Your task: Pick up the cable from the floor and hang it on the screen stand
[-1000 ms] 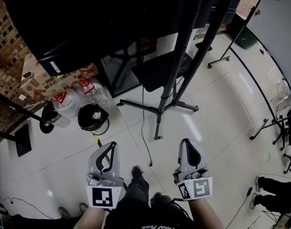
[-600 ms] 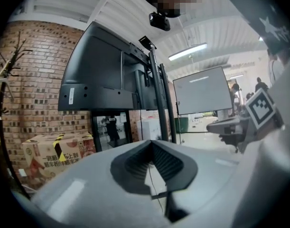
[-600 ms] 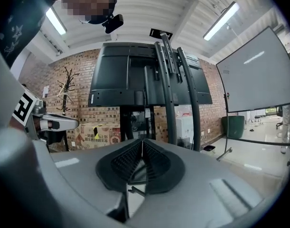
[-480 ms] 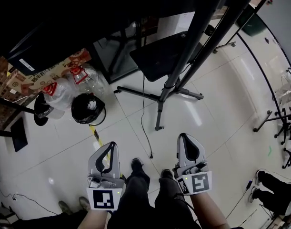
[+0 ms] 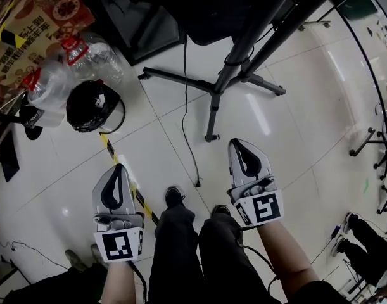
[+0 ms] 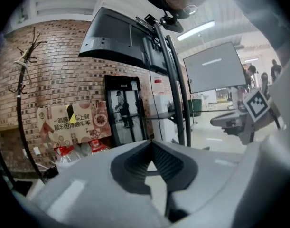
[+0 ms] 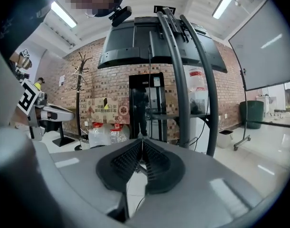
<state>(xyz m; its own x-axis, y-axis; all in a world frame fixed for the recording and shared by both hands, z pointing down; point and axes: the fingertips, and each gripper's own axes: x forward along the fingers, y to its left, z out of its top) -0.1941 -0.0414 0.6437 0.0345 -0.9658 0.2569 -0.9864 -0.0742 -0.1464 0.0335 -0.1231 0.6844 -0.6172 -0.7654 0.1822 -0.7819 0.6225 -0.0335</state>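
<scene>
**Cable on the floor, both grippers clenched and empty**

The cable (image 5: 182, 119) trails from the stand (image 5: 231, 68) across the floor (image 5: 294, 119). Its loose end lies between the left gripper (image 5: 119, 167) and right gripper (image 5: 235, 143). Both are clenched on nothing, probably positioned to reach for it.

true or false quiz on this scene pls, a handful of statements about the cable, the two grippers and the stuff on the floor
1. The cable lies on the floor tiles, held by neither gripper. True.
2. The right gripper is shut on the cable. False: its jaws are together with nothing between them.
3. The left gripper has its jaws wide apart. False: they are together and empty.
4. Two clear bottles with red caps sit beside a black helmet. True.
5. The screen stand has its legs on carpet. False: they rest on glossy white tiles.
</scene>
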